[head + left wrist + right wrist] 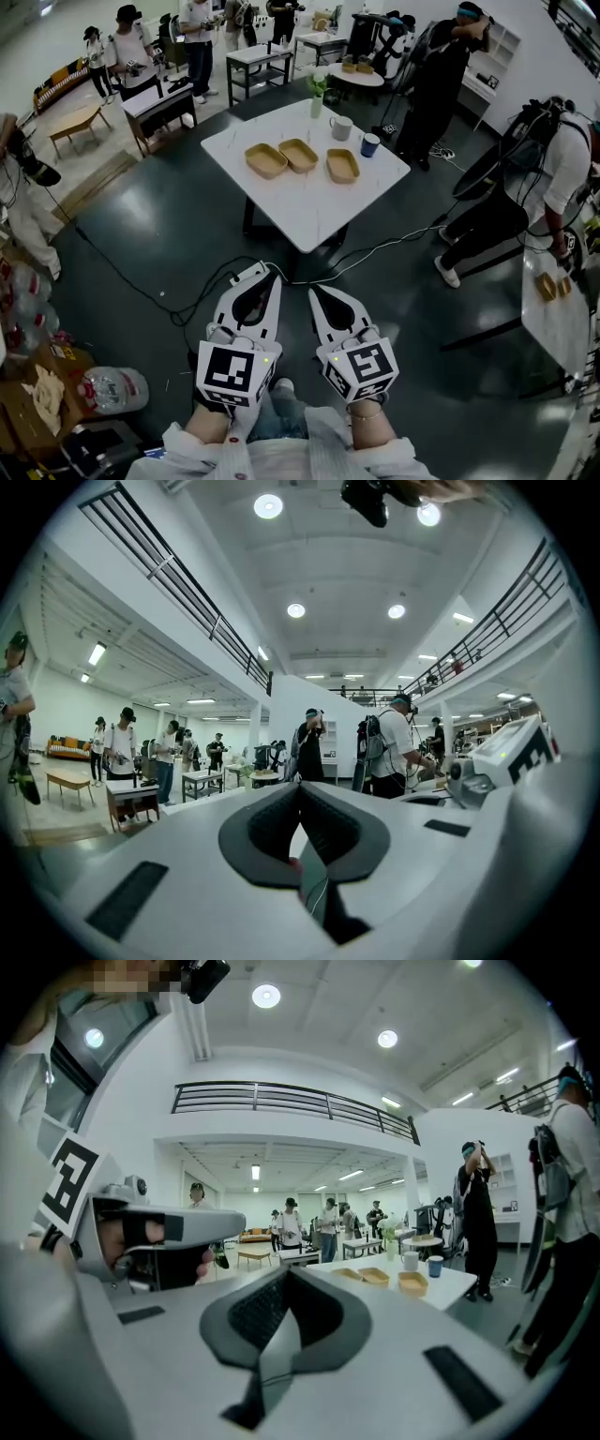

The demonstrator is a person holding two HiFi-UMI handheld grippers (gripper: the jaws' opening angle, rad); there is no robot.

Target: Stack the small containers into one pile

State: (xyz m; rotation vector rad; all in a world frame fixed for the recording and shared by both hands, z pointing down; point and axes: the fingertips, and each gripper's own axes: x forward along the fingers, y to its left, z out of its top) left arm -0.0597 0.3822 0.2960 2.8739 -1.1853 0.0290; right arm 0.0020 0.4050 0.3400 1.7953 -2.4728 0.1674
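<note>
- The left gripper (265, 272) and right gripper (317, 293) are side by side, each with its jaws pressed together and nothing between them.
- Their marker cubes (232, 368) carry black-and-white square patterns.
- Well ahead of both tips, three tan containers (298, 155) lie unstacked in a row on the white table (309, 220).
- A white mug (340, 127) and a blue cup (370, 144) stand just beyond them.

We see three containers (298, 155) side by side on the worktop (309, 225), two cups (340, 127) just behind the right one, a vase (317, 105) behind the middle one.
</note>
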